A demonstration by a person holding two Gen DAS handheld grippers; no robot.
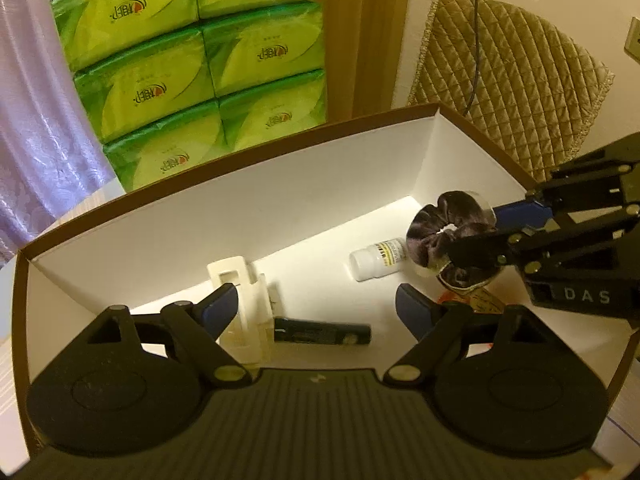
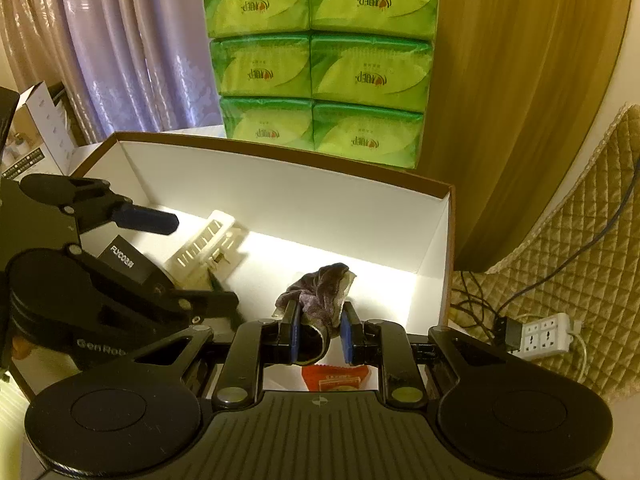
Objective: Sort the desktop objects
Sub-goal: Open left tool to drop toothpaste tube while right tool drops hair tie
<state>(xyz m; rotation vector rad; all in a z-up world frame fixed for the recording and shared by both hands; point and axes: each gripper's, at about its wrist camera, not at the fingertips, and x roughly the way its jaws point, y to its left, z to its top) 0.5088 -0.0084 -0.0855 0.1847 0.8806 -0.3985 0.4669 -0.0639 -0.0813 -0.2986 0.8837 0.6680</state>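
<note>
Tissue packs [image 2: 320, 60], curtain [image 2: 120, 40], pwr strip [image 2: 548, 336].

Both views close above box [image 1: 240, 184], seemingly.

Left gripper [image 1: 316, 306]: we see matte black linkage arms, blue finger pads, brass-coloured pivot pins, ribbed base | Right gripper [image 2: 320, 332]: our second tool is built alike, white "DAS" lettering on its black side

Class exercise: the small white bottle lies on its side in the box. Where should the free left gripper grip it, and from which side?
Probably from above, with the open left gripper closing across the white bottle's round body at the label. It lies flat on the box floor, so only its sides offer opposing faces, though the right gripper crowds it.
</note>
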